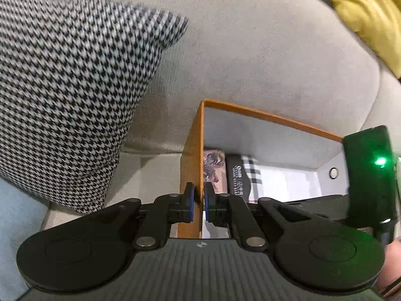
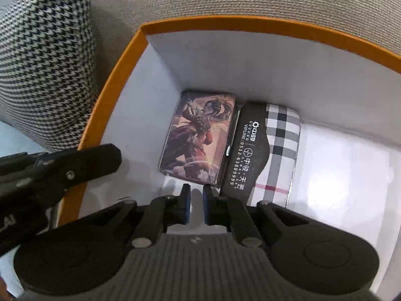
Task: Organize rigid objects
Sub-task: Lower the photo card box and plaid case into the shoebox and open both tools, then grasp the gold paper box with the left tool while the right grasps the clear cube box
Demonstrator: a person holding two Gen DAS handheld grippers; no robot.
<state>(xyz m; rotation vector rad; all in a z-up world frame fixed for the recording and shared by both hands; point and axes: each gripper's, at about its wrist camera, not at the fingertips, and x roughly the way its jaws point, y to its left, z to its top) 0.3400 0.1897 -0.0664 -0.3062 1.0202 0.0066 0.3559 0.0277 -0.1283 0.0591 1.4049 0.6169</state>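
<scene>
An orange box with white inside (image 2: 120, 75) sits on a beige sofa. In it lie a metal case with fantasy artwork (image 2: 198, 135) and a black and plaid glasses case (image 2: 260, 150), side by side at the far left corner. My left gripper (image 1: 198, 200) is shut on the box's left wall (image 1: 194, 150), one finger on each side. My right gripper (image 2: 196, 204) hangs inside the box just in front of the artwork case, jaws nearly closed and empty. The left gripper's body (image 2: 50, 173) shows at the left in the right wrist view.
A black and white houndstooth cushion (image 1: 70, 95) leans on the sofa back (image 1: 250, 50) left of the box. A yellow cushion (image 1: 371, 12) is at the upper right. The right part of the box floor (image 2: 338, 175) is bare white.
</scene>
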